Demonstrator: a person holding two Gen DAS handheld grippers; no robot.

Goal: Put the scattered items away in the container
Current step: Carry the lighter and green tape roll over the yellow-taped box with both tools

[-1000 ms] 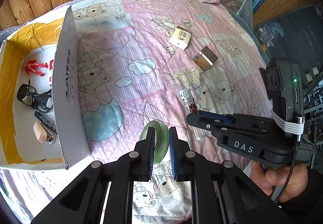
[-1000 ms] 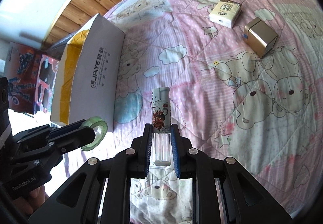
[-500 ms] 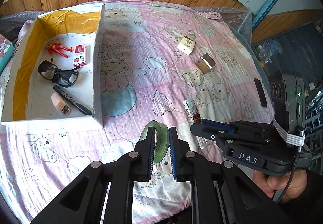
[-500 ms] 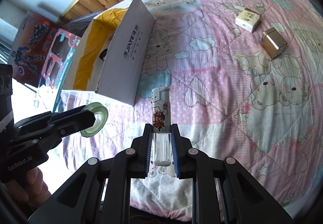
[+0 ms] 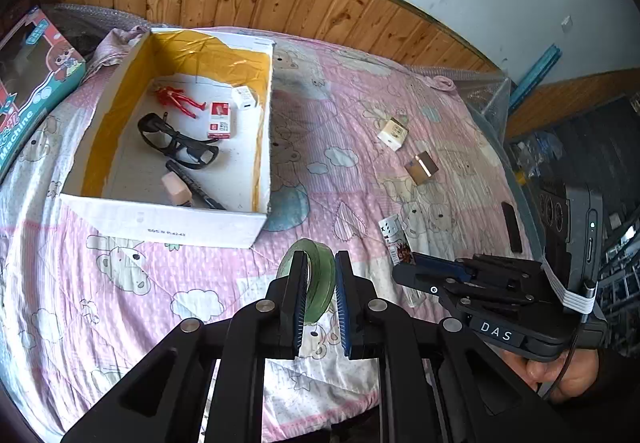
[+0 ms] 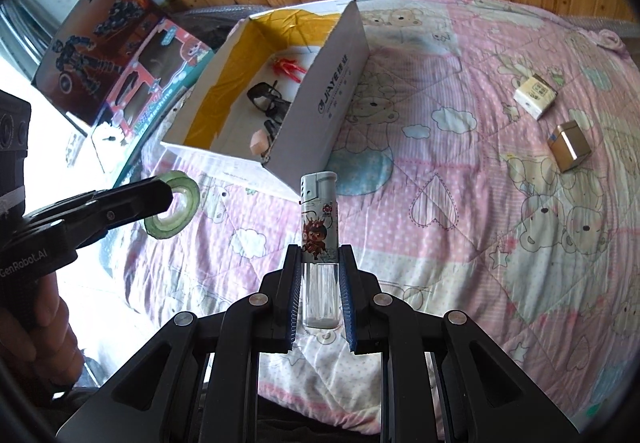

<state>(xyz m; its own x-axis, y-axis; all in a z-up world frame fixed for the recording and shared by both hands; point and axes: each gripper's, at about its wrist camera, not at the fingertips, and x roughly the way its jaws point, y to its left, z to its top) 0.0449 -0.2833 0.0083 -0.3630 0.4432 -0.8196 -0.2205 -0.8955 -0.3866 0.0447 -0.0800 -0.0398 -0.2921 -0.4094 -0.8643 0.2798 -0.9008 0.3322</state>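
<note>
Hiding lighter (image 5: 394, 239) base, right hand-held gripper (image 5: 416, 275)

Left hand-held gripper (image 5: 318, 275) clamps green tape roll (image 5: 316, 285) (box (image 5: 176, 221) beyond).

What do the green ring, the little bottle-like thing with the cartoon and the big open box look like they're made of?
Green ring: probably a roll of plastic adhesive tape; translucent and glossy, layered edge.
Cartoon item: looks like a lighter; clear plastic base, printed wrap, dull silvery, likely metal, cap.
Open box: cardboard; matte white printed outside, glossy yellow, wrinkled lining inside, perhaps tape or film.
</note>
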